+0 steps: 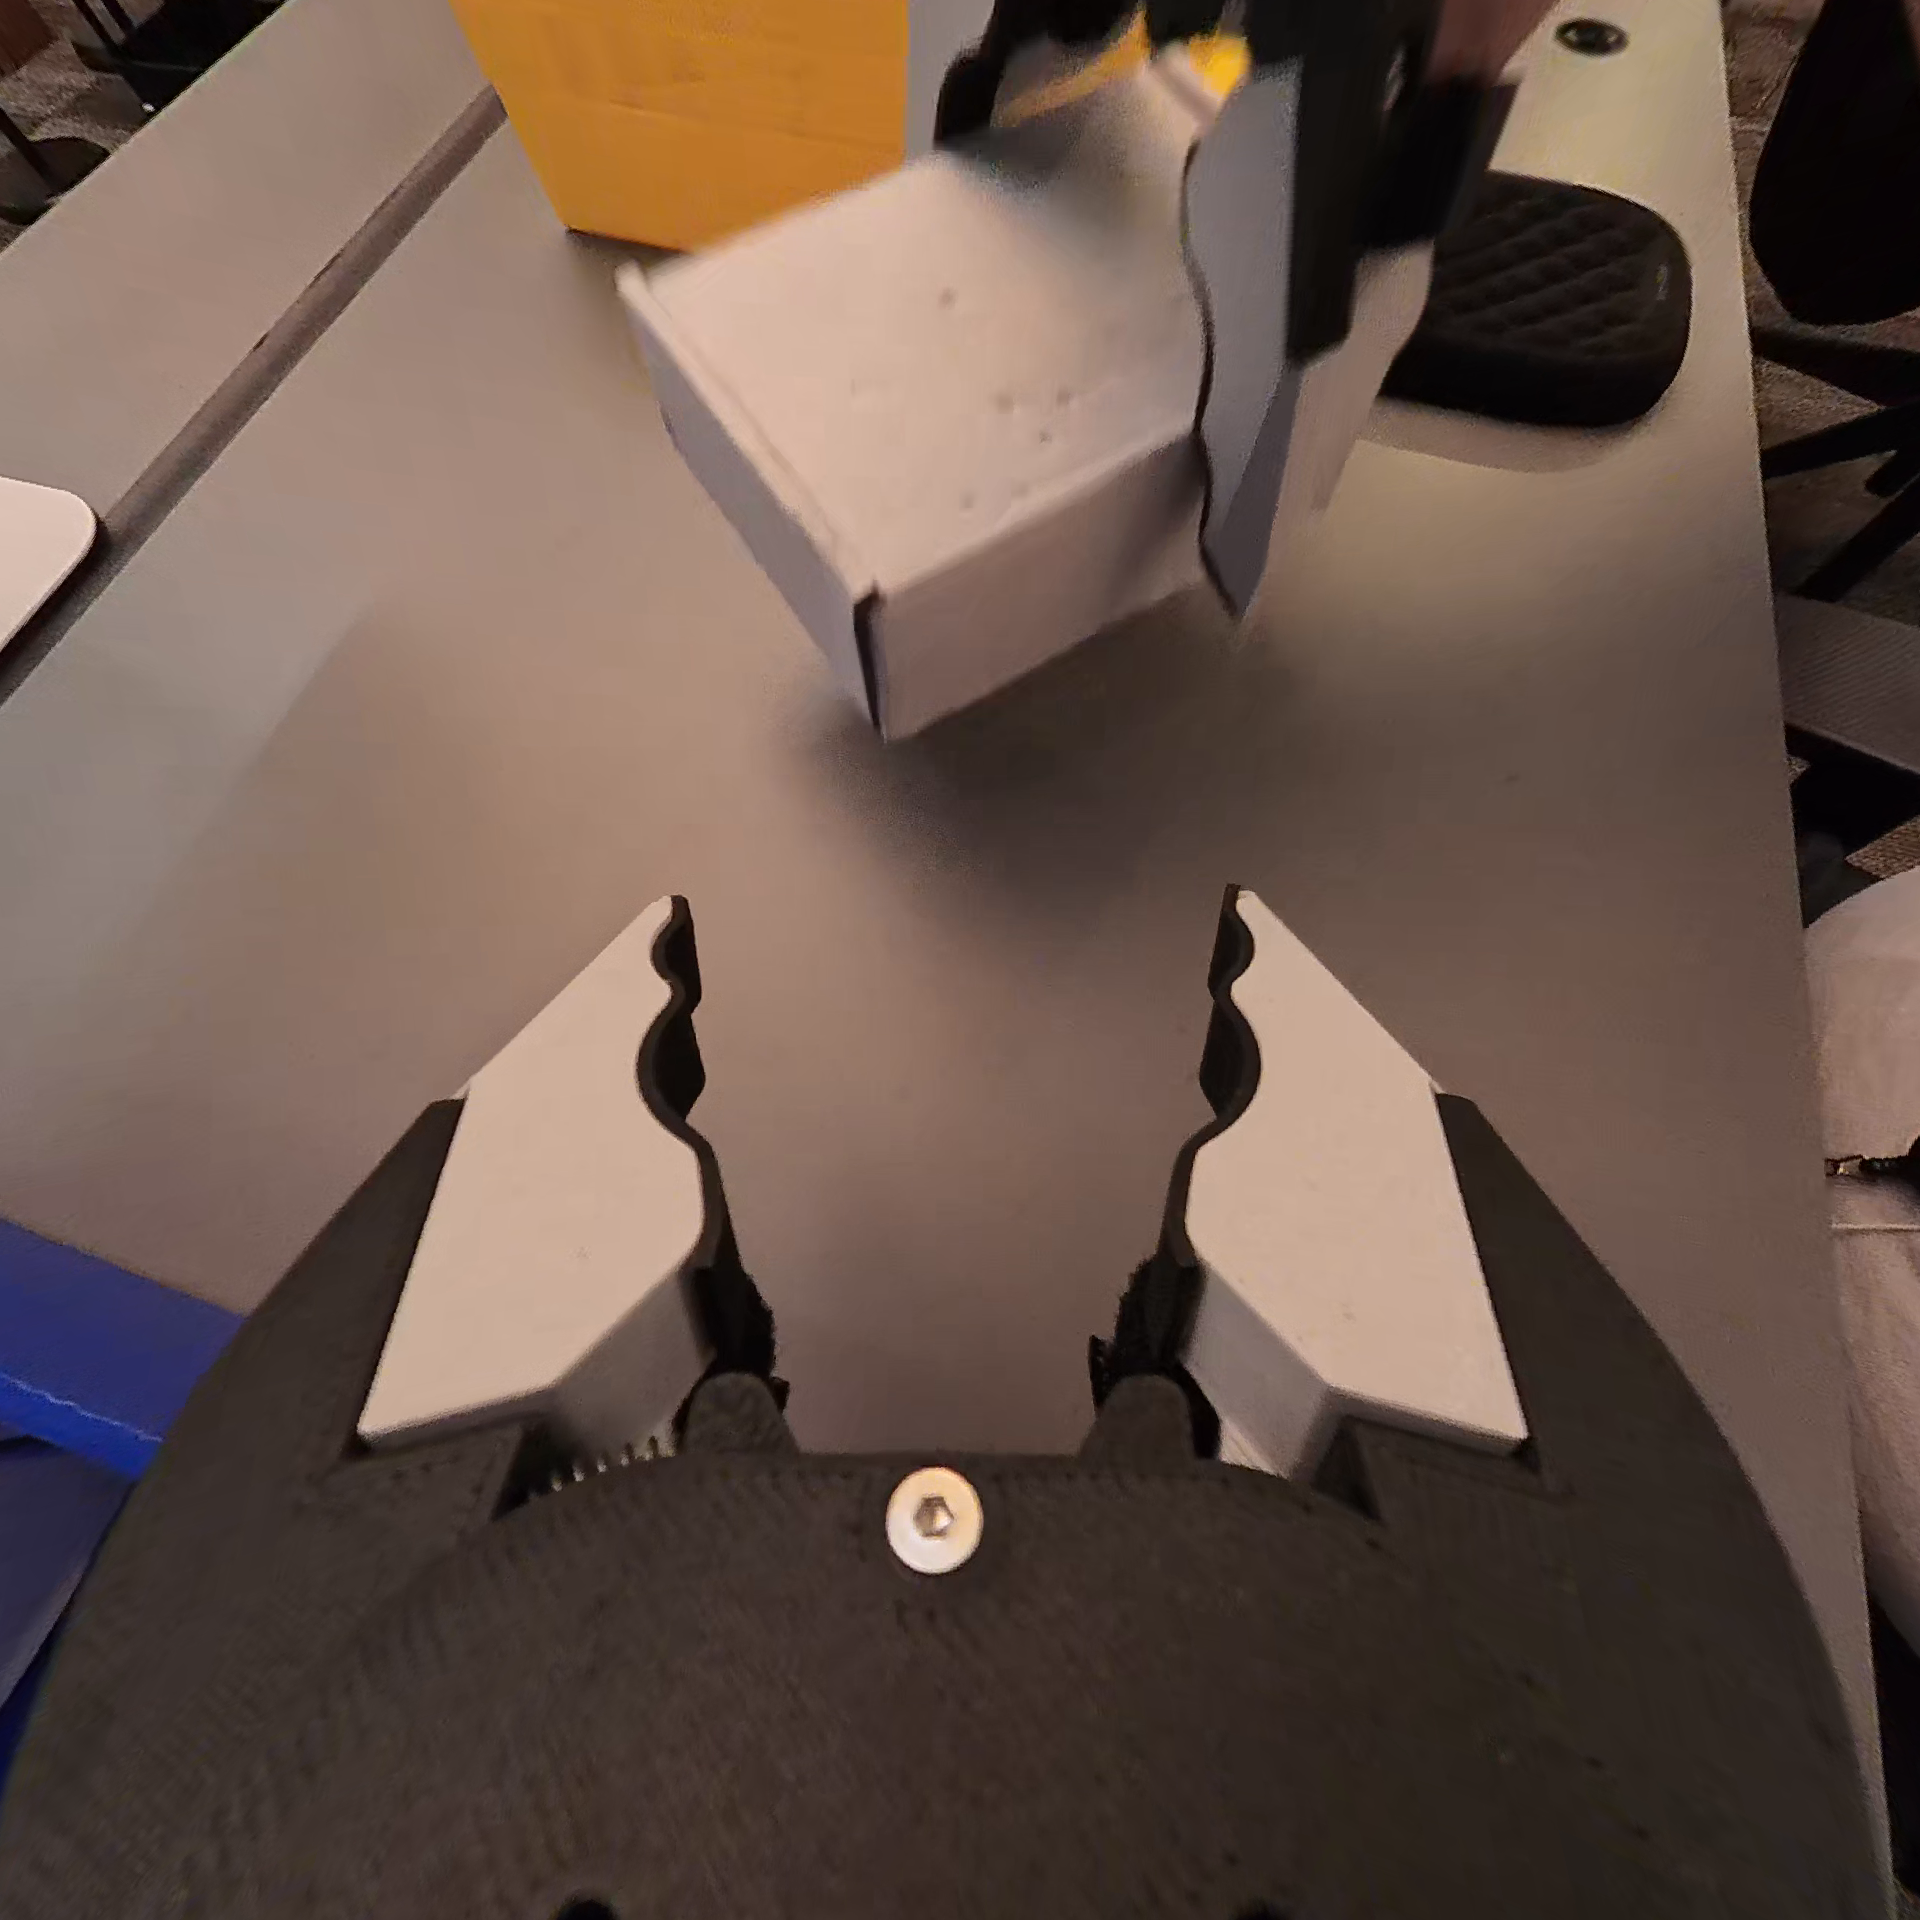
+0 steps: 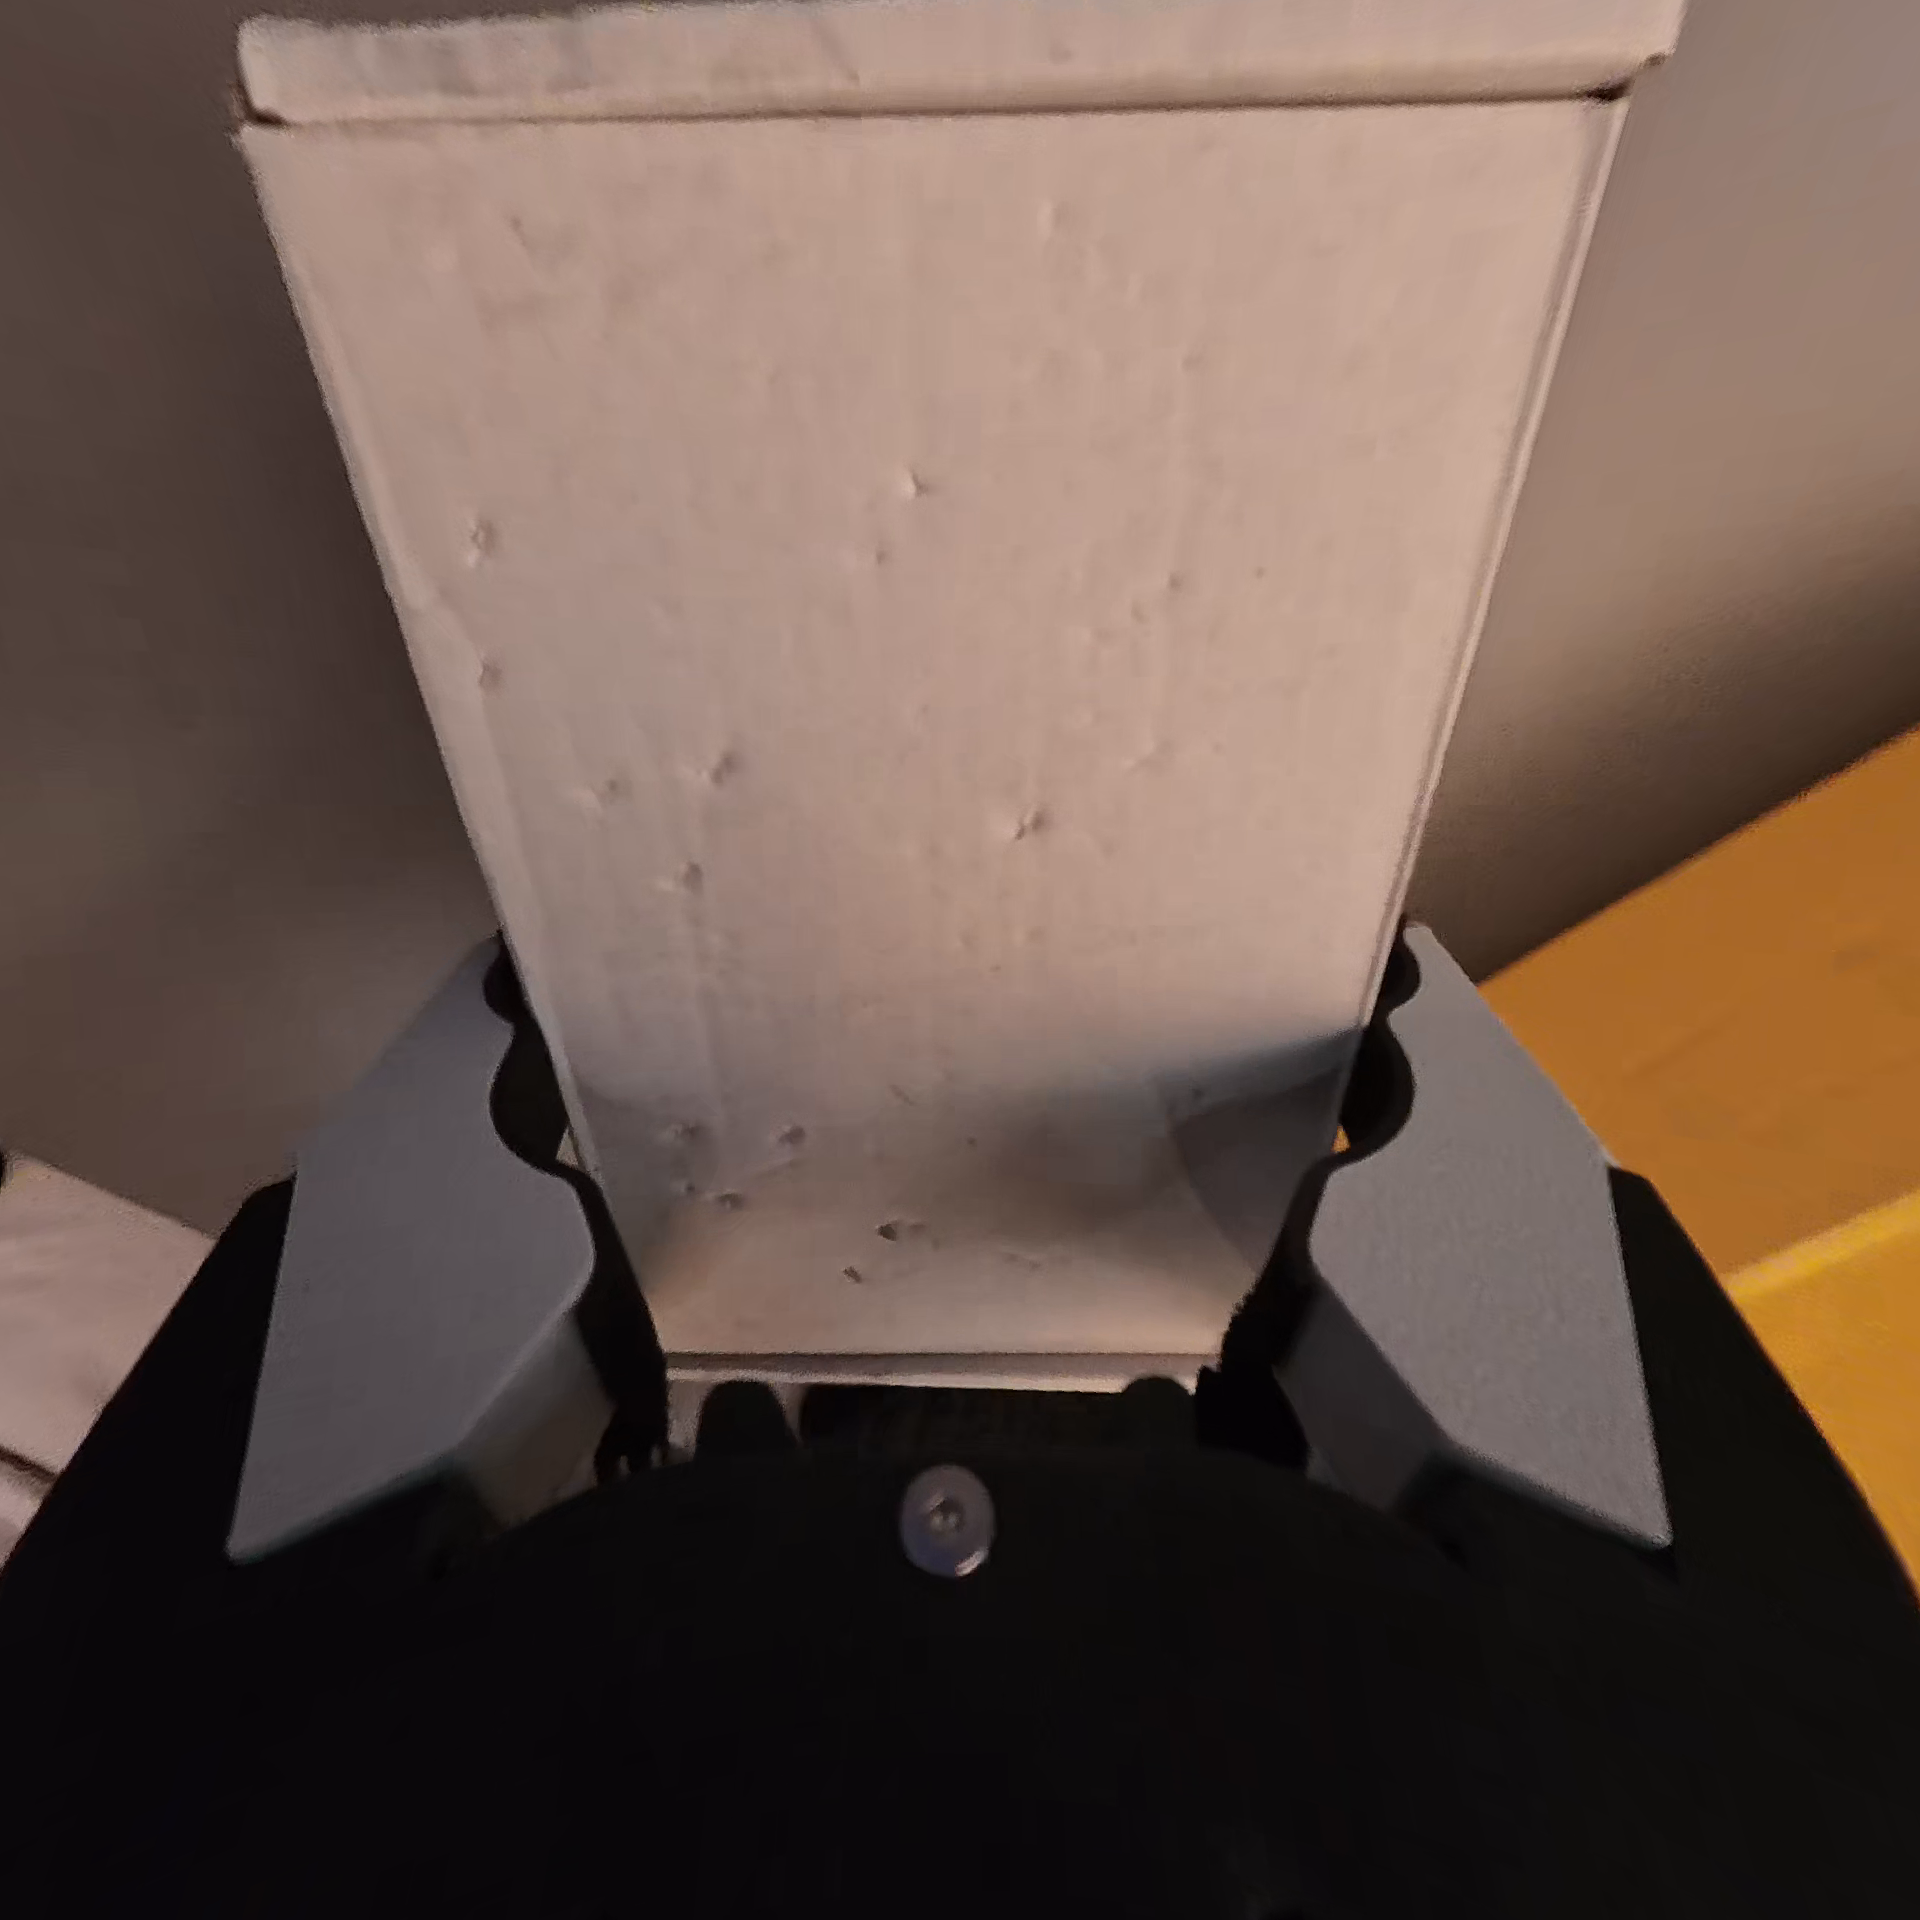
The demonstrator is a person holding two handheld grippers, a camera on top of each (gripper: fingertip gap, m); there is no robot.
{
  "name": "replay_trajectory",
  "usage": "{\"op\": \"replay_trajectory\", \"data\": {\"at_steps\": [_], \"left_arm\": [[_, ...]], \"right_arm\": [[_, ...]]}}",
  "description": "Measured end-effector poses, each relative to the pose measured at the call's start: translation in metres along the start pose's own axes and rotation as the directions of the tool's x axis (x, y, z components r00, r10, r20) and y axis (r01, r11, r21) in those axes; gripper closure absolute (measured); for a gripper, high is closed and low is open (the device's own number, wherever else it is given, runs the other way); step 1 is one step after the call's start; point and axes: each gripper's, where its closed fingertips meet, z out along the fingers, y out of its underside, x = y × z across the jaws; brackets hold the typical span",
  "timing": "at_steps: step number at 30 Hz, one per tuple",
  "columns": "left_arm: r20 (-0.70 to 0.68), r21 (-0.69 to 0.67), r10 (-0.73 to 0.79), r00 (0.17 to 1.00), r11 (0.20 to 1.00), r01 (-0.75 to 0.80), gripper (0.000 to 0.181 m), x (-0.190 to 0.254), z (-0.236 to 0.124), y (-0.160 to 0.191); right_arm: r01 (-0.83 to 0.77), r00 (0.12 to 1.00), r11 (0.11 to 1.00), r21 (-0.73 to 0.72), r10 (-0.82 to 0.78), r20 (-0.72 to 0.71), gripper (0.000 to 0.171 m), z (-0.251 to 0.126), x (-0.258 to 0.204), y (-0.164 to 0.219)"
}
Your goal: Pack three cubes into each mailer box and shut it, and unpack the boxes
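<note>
A closed white mailer box [image 2: 935, 644] fills the right wrist view, clamped between my right gripper's fingers [image 2: 436, 1184] on its two side walls. In the left wrist view the same box [image 1: 935, 416] hangs tilted above the grey table [image 1: 520, 727], casting a shadow, with the right gripper [image 1: 1236, 343] holding its right end from above. My left gripper [image 1: 954, 914] is open and empty, low over the table, well short of the box. No cubes are in view.
A yellow mailer box [image 1: 686, 104] stands behind the white one and shows at the right of the right wrist view [image 2: 1714, 1039]. A black padded cushion [image 1: 1538, 301] lies at the far right. A blue bin [image 1: 94, 1351] is at the left edge. A white flat object [image 1: 31, 551] lies at the left.
</note>
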Motion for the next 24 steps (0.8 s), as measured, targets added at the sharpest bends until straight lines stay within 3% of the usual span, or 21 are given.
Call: {"op": "replay_trajectory", "data": {"at_steps": [8,13,18,24], "left_arm": [[0.009,-0.031,-0.006,1.0,0.999,0.006,0.083,-0.003,0.005,0.007],[0.009,-0.079,-0.001,1.0,0.997,0.002,0.083,-0.002,0.014,0.015],[0.025,-0.142,-0.003,1.0,0.99,0.007,0.083,-0.006,0.021,0.027],[-0.035,-0.076,0.014,0.999,0.997,-0.017,0.085,0.009,0.021,0.013]], "right_arm": [[-0.017,0.958,1.0,-0.008,0.014,-0.287,0.019,-0.107,0.094,0.044],[-0.12,0.933,0.993,0.005,0.114,-0.343,0.02,-0.137,0.182,0.09],[-0.155,0.96,0.987,-0.028,0.144,-0.241,0.02,-0.088,0.244,0.114],[0.065,0.986,0.979,-0.193,-0.093,-0.141,0.019,0.005,0.267,0.115]]}}
